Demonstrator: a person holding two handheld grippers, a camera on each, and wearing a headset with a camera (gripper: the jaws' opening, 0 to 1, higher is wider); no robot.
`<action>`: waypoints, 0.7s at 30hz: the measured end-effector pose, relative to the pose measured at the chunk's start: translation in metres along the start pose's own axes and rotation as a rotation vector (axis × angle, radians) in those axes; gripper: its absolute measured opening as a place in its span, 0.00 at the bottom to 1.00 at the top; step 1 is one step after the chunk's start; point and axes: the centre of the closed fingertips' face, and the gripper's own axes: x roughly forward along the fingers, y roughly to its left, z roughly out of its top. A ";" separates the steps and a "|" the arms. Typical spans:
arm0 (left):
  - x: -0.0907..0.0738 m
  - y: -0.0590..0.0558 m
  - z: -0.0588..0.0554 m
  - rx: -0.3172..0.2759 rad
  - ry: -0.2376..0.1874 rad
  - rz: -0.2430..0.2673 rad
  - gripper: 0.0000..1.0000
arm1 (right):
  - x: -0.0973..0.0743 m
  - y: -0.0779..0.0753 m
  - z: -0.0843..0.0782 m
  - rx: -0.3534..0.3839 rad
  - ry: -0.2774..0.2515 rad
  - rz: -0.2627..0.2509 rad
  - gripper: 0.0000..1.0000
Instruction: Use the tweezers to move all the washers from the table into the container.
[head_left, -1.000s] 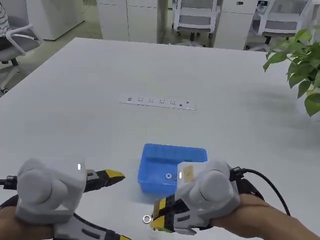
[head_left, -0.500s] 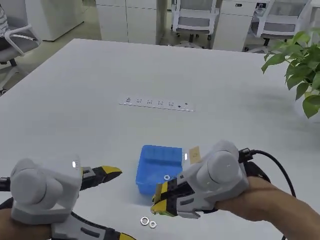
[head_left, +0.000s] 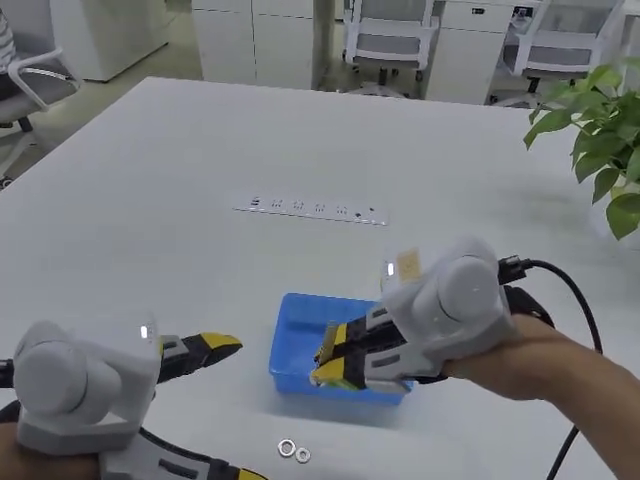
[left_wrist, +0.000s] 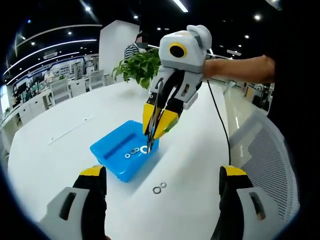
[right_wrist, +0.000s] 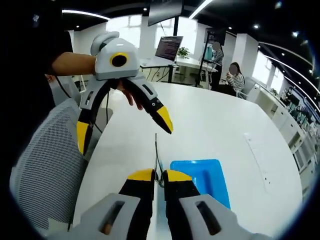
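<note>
The blue container (head_left: 300, 340) sits on the white table in front of me. My right gripper (head_left: 330, 362) hovers over it, shut on thin metal tweezers (left_wrist: 151, 131) that point down into the container (left_wrist: 116, 152). The tweezers' tip is at a washer (left_wrist: 145, 149) there; two smaller washers (left_wrist: 131, 153) lie beside it on the container floor. Two more washers (head_left: 294, 452) lie on the table just in front of the container. My left gripper (left_wrist: 162, 172) is open and holds nothing, low at the left of the container. In the right gripper view the jaws (right_wrist: 159, 175) pinch the tweezers (right_wrist: 156, 150).
A white power strip (head_left: 312, 208) lies across the table's middle, beyond the container. A potted plant (head_left: 600, 130) stands at the right edge. Office chairs (head_left: 385, 40) stand past the far side. A black cable (head_left: 560, 290) trails from the right gripper.
The right gripper has risen and moved right with the tweezers, from above the loose washers on the table to over the container. The left gripper has barely moved.
</note>
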 end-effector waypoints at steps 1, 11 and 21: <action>0.000 0.000 0.000 -0.001 -0.001 -0.001 0.99 | 0.000 -0.004 -0.001 -0.004 -0.001 -0.007 0.07; 0.001 0.003 0.002 -0.007 -0.007 0.001 0.99 | 0.002 -0.027 -0.009 -0.012 -0.005 -0.031 0.08; 0.005 0.010 0.009 -0.003 -0.020 0.008 0.99 | 0.012 -0.043 -0.024 -0.021 -0.003 -0.038 0.08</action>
